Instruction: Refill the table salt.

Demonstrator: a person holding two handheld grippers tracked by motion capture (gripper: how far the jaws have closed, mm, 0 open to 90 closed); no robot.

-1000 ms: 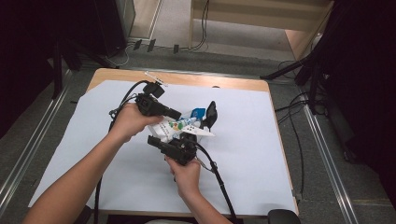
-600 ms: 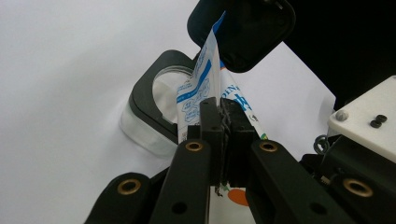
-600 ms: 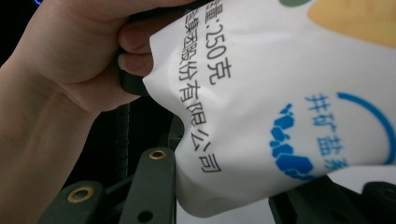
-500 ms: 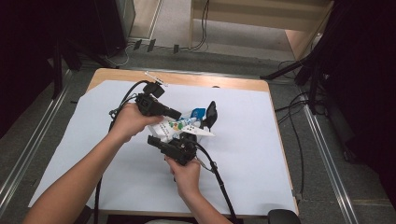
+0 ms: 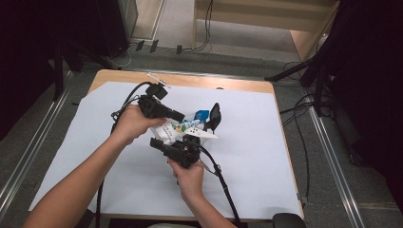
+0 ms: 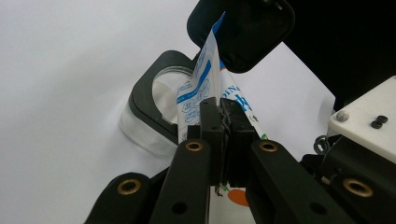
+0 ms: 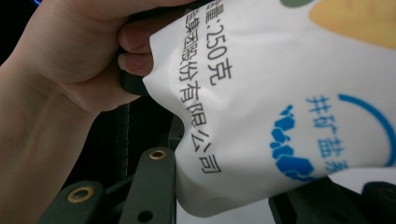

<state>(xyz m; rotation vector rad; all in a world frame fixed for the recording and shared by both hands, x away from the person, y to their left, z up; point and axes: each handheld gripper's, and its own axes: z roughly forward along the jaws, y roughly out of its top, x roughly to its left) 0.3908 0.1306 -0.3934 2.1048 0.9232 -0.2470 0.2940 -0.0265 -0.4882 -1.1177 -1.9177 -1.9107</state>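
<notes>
Both grippers held 1 white printed bag (image 5: 183, 129) above the middle of the paper-covered table (image 5: 95, 156), nearer its far edge. Left gripper (image 6: 219, 119) had its jaws pinched tight on the bag's thin top edge. Right gripper (image 5: 183, 147) clamped the bag's fuller lower end, the jaws spread around it. Just past the bag, a clear container (image 6: 154, 109) with a black rim and raised black lid (image 6: 243, 28) stood on the paper.

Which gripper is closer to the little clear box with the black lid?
Left. The left gripper, pinching the white bag, is just above the open box. The right gripper holds the bag's bottom, farther from it.
</notes>
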